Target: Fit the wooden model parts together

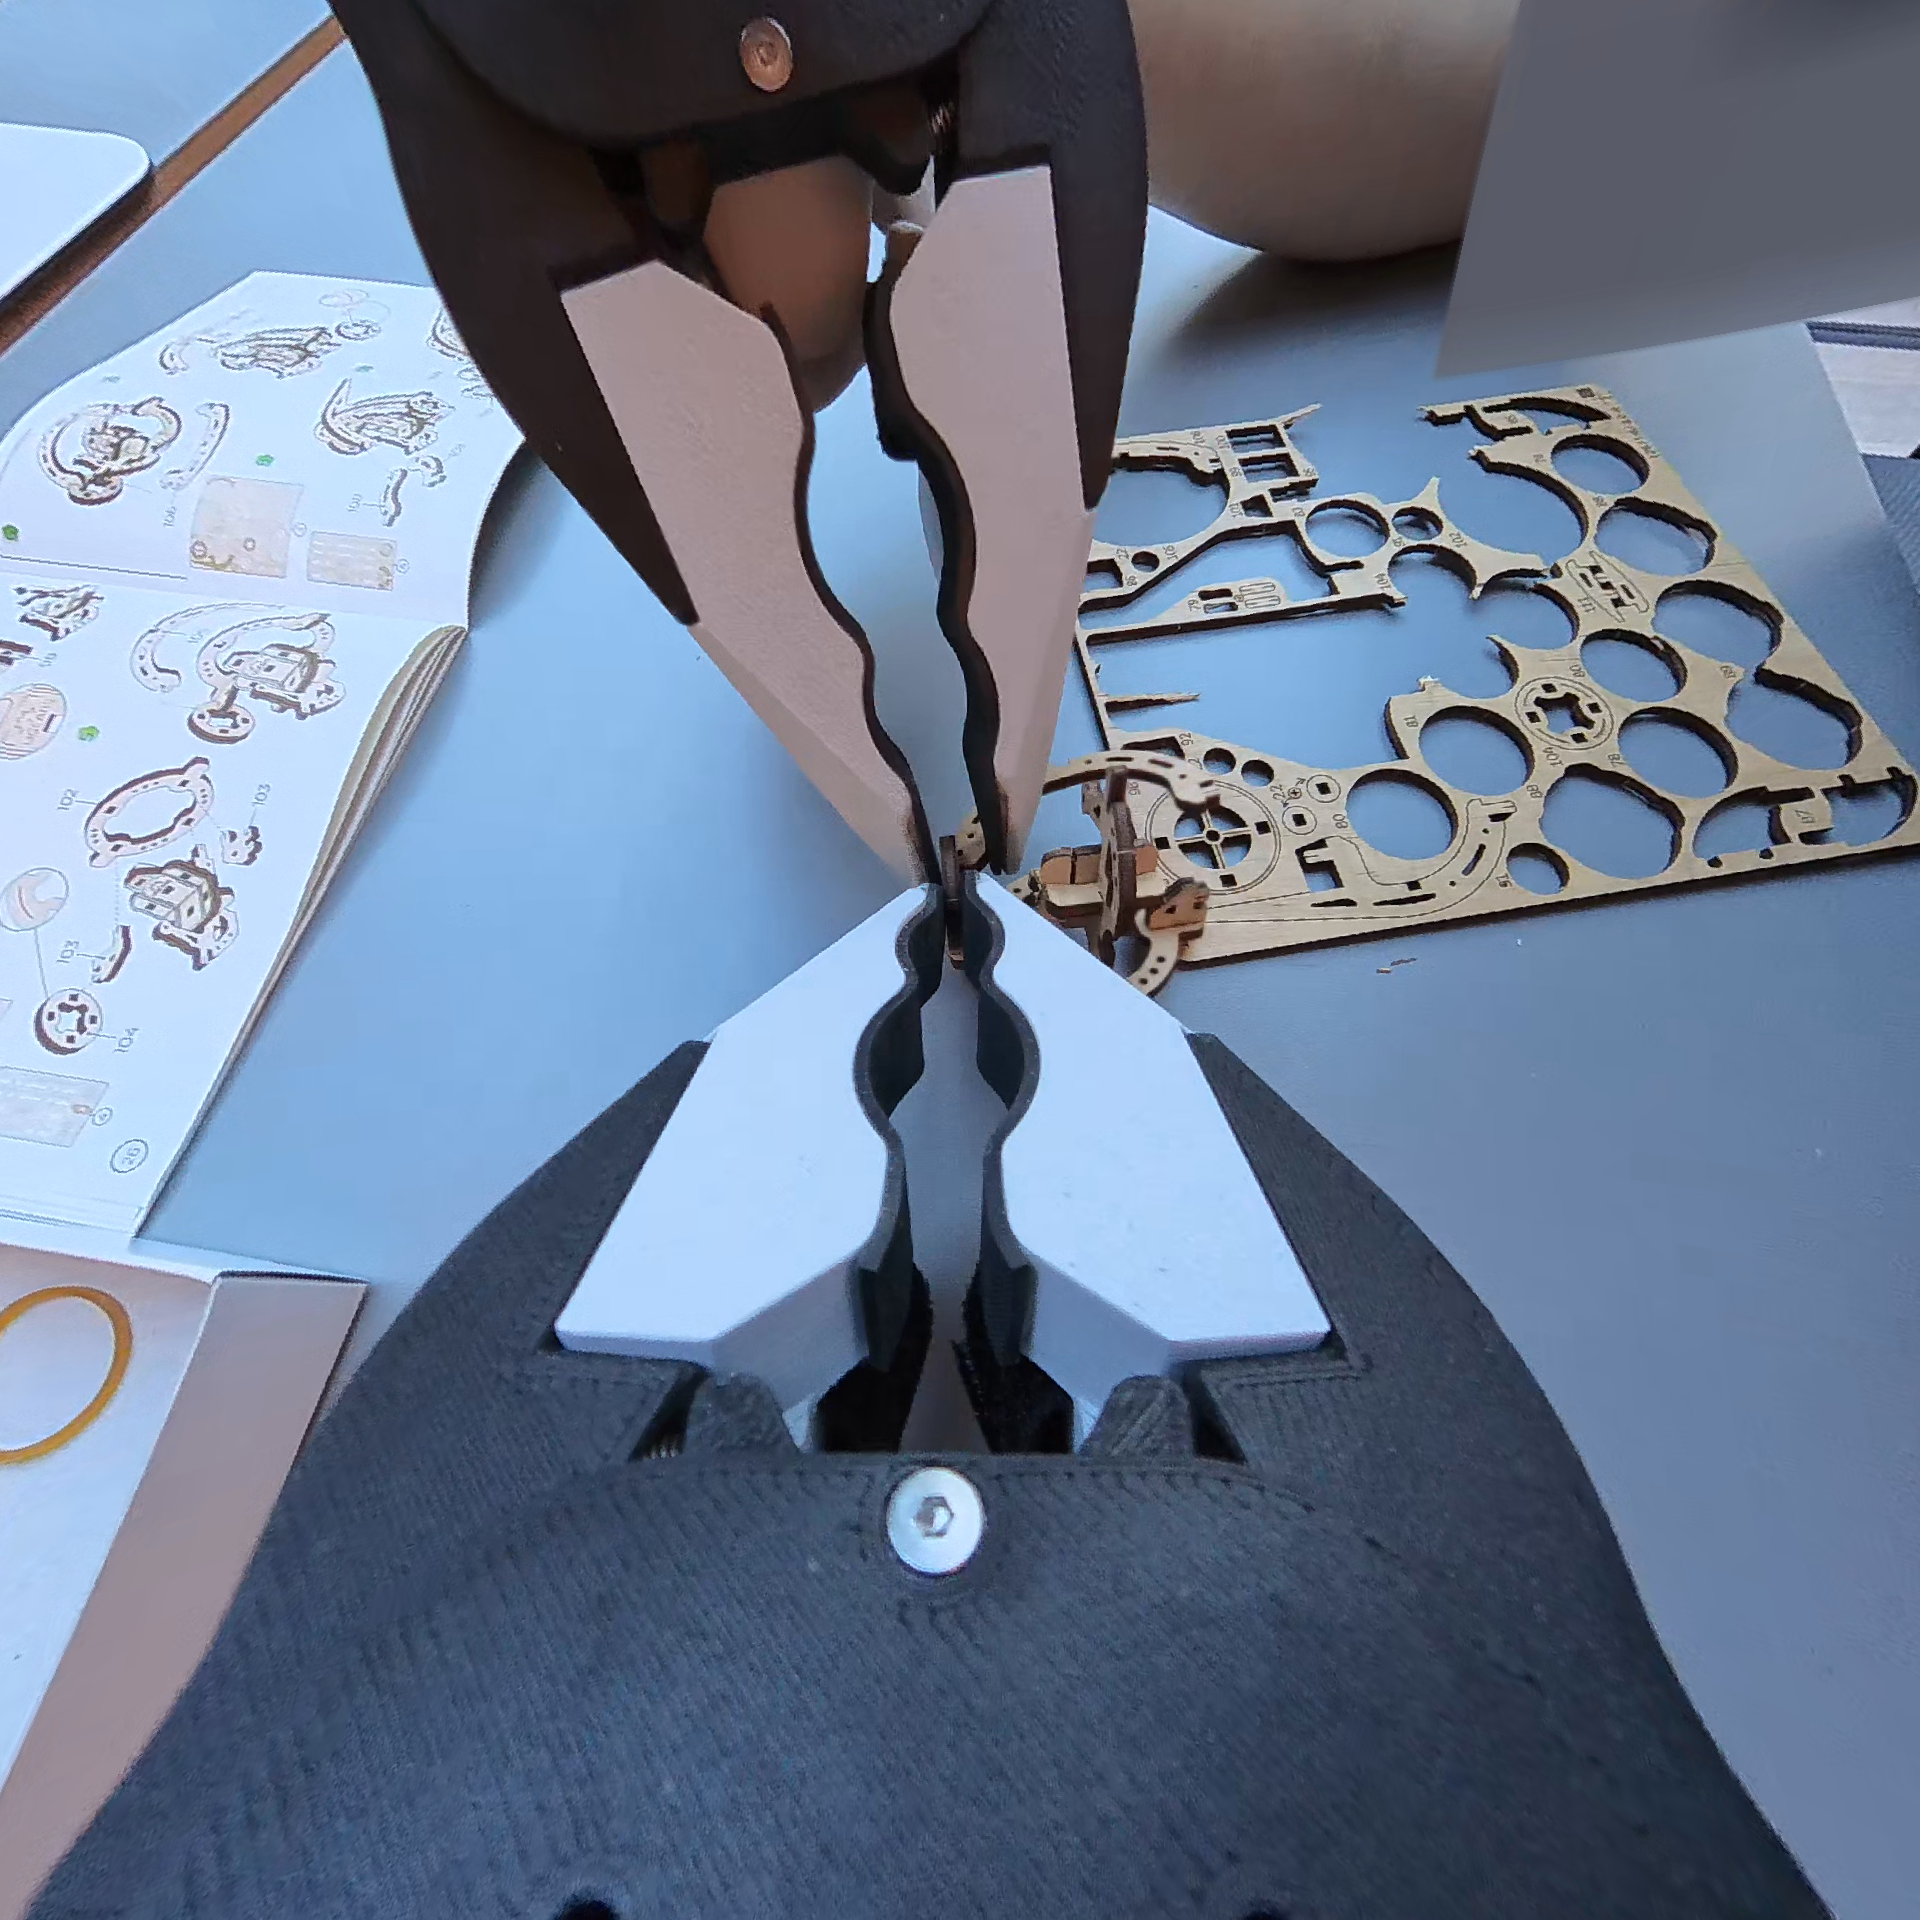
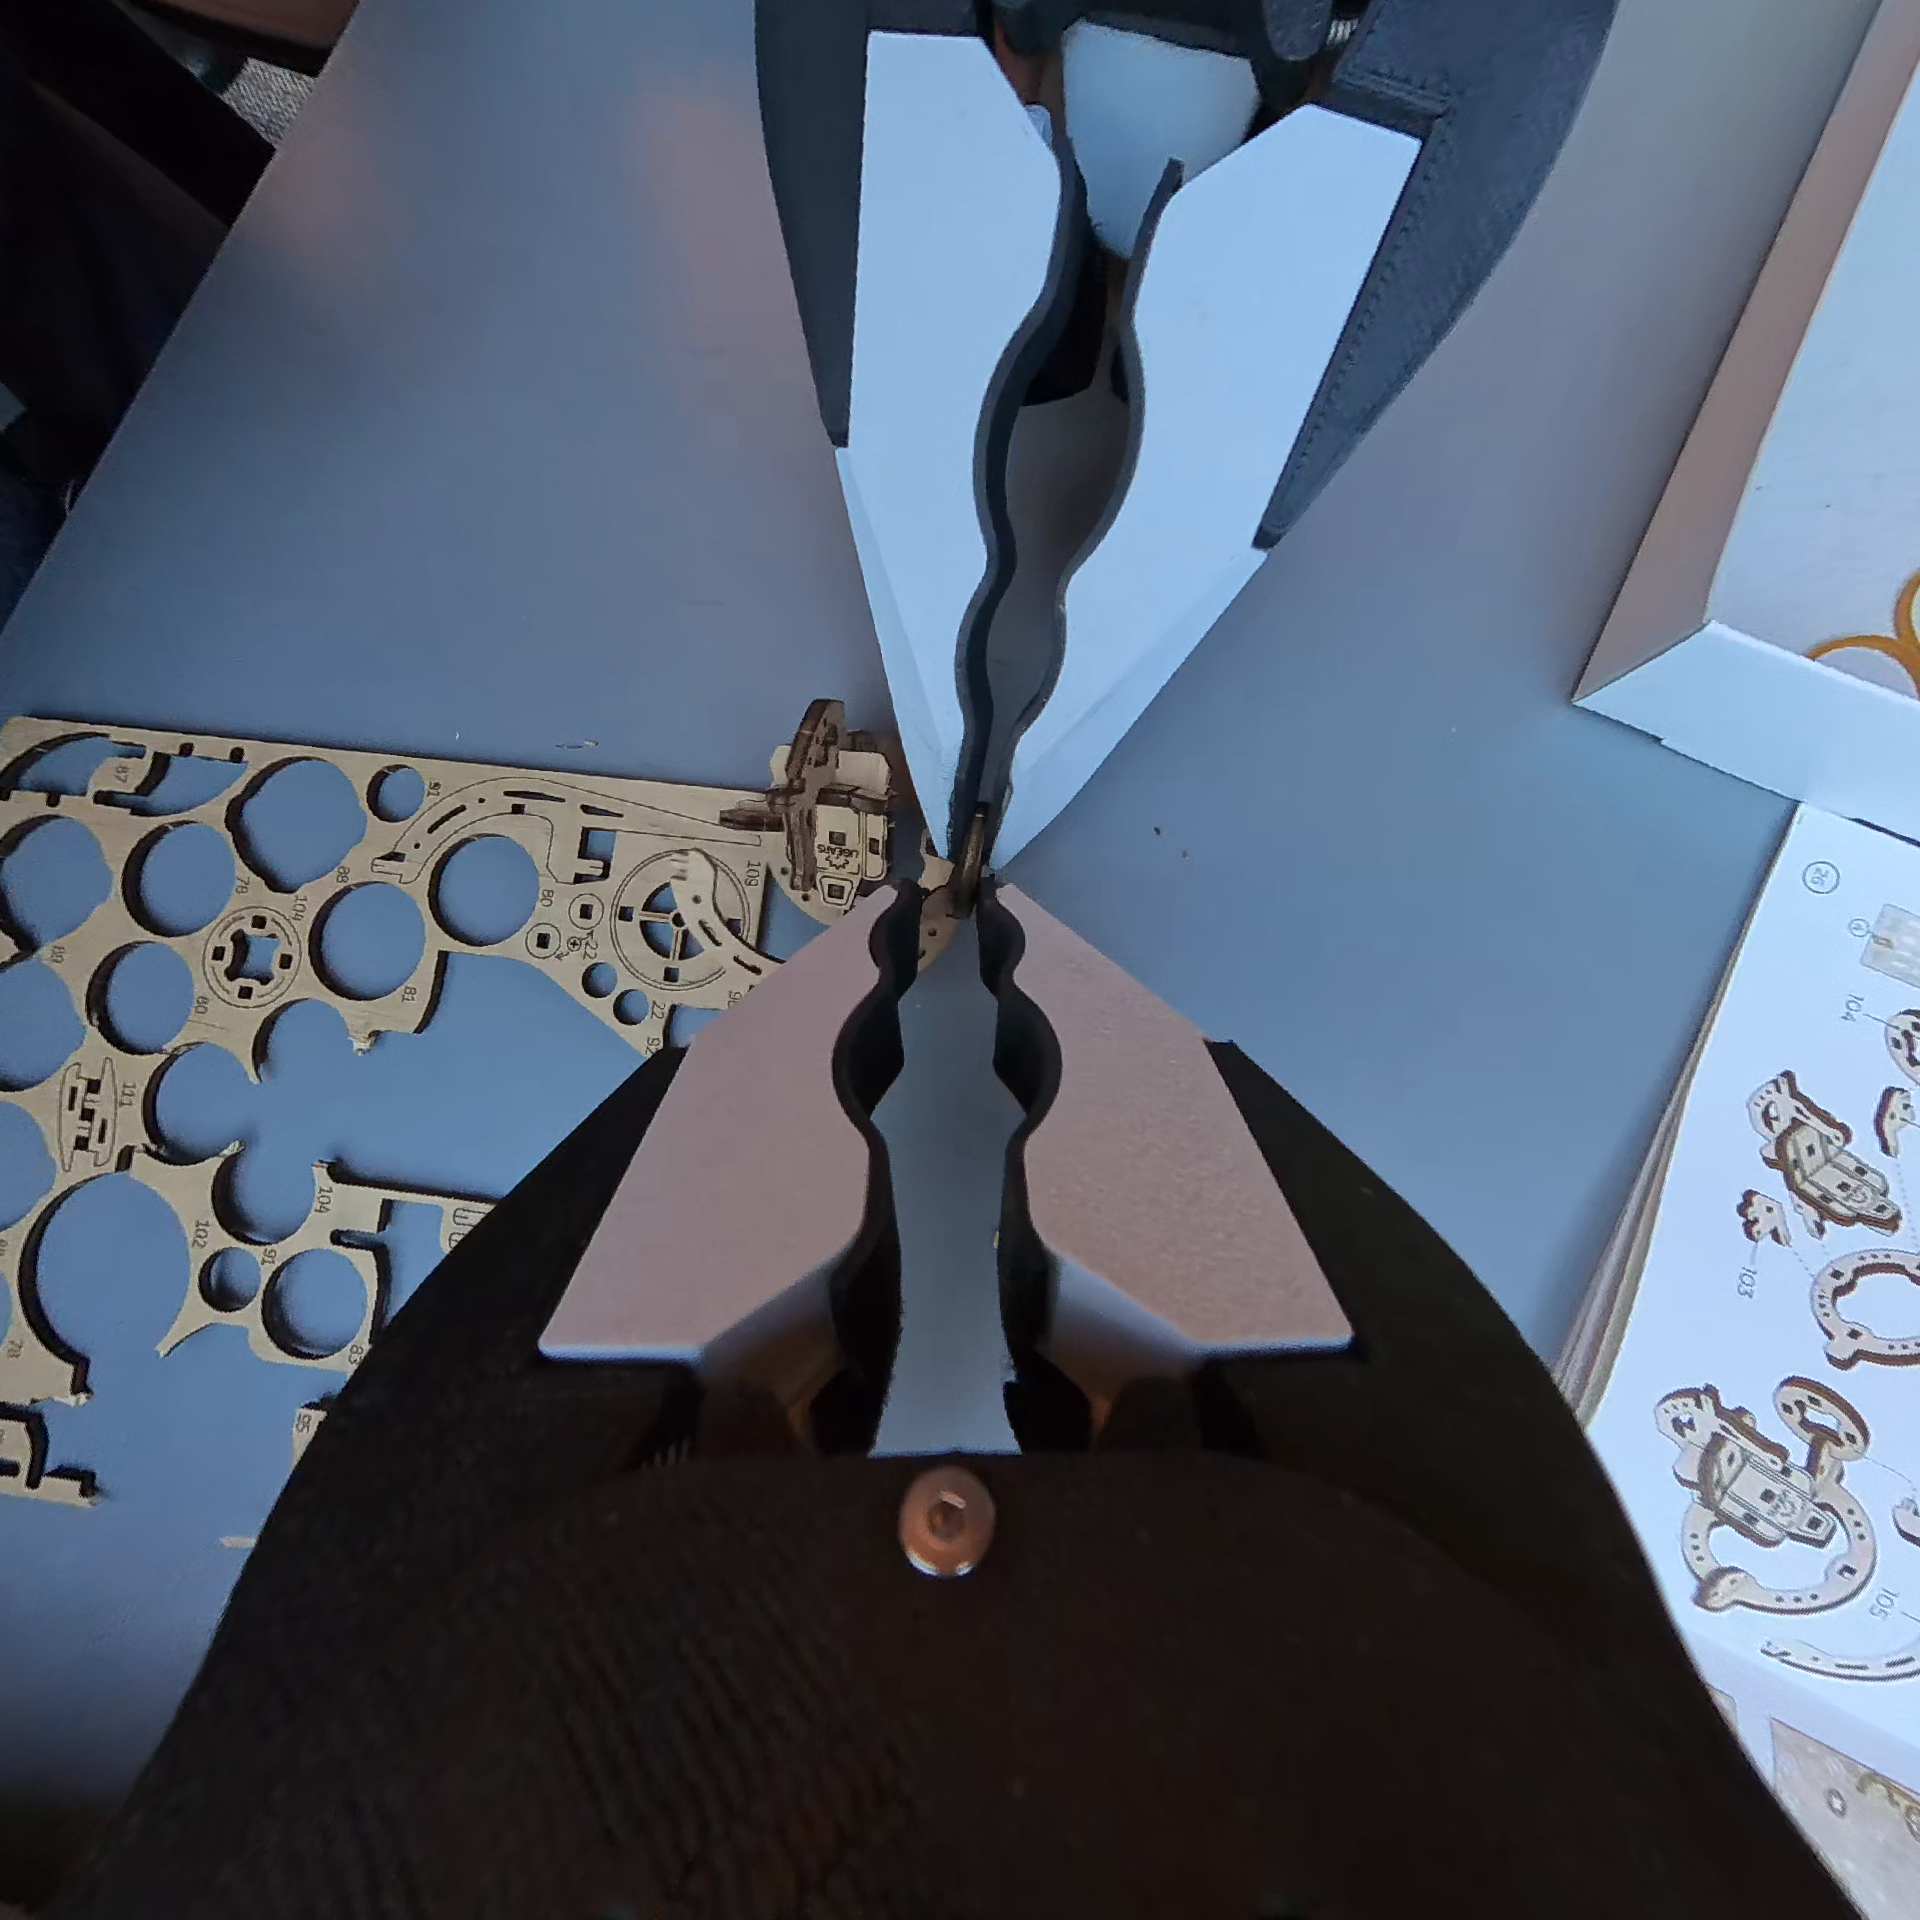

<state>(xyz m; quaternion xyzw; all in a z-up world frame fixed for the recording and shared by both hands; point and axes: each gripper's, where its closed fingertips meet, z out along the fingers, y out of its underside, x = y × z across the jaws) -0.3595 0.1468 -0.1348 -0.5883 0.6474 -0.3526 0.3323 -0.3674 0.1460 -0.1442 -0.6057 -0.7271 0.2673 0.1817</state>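
At lower centre of the left wrist view, the left claw is pressed onto a small wooden part above the grey table. Meeting it tip to tip from the top of the frame, the right claw pinches the same part; the right wrist view shows that part as a thin, pale, dark-edged piece between both tips. Just beyond, at centre right, a half-built model lies on the corner of a punched-out wooden sheet. At left lies an open booklet; a white box sits at upper right of the right wrist view.
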